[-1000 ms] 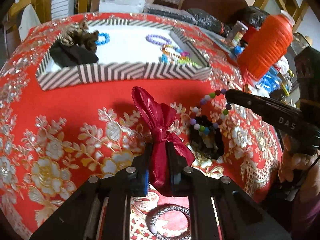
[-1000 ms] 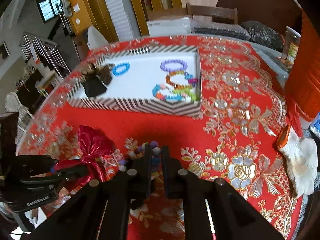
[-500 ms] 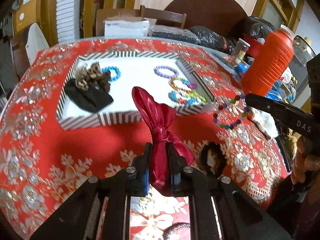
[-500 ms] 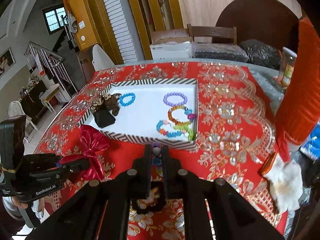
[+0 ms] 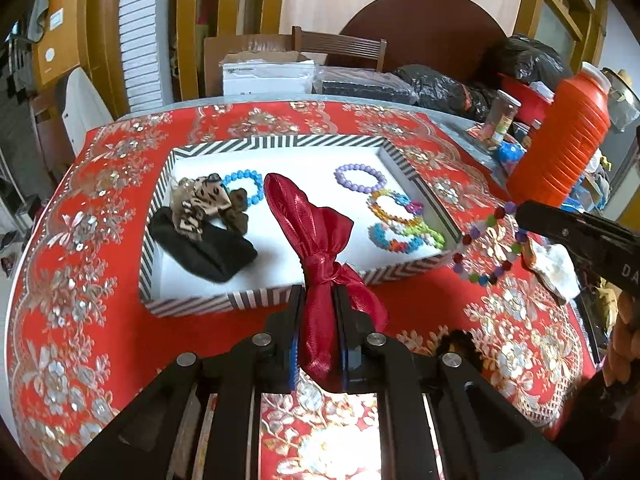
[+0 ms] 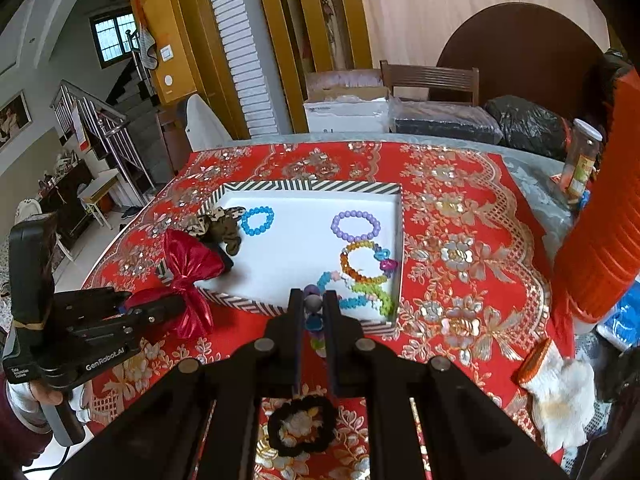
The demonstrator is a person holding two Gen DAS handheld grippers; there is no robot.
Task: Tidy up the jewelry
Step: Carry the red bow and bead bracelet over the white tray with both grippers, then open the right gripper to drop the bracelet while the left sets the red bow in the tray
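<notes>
A: Holding both pieces off the cloth, you've got the left gripper (image 5: 317, 312) clamped on the knot of the red satin bow (image 5: 316, 248), which stands upright between the fingers in front of the near wall of the striped tray (image 5: 224, 302).

B: And my right side?

A: Your right gripper (image 6: 313, 312) is pinched shut on the multicolored bead bracelet (image 5: 486, 248), which dangles from the tips just off the tray's right corner, above the red floral tablecloth (image 5: 100, 336).

B: What's in the tray?

A: On its white floor, left side: a black hair tie (image 5: 206, 248), a leopard-print bow (image 5: 198, 202) lying on it, and a blue bead bracelet (image 5: 244, 186) just behind. Right side: a purple bead bracelet (image 5: 360, 178), an orange-and-yellow one (image 5: 394, 210) touching it, and a blue-green one (image 5: 404, 238) nearest the front wall.

B: Anything outside it?

A: A black scrunchie (image 6: 302, 424) lies on the cloth under your right gripper. An orange ribbed jug (image 5: 560, 140) stands off the right edge.

B: Changed since a second ago?

A: Both grippers have risen and come toward the tray. The beaded bracelet was then draped over the scrunchie; now it hangs free, and the scrunchie stayed put.
</notes>
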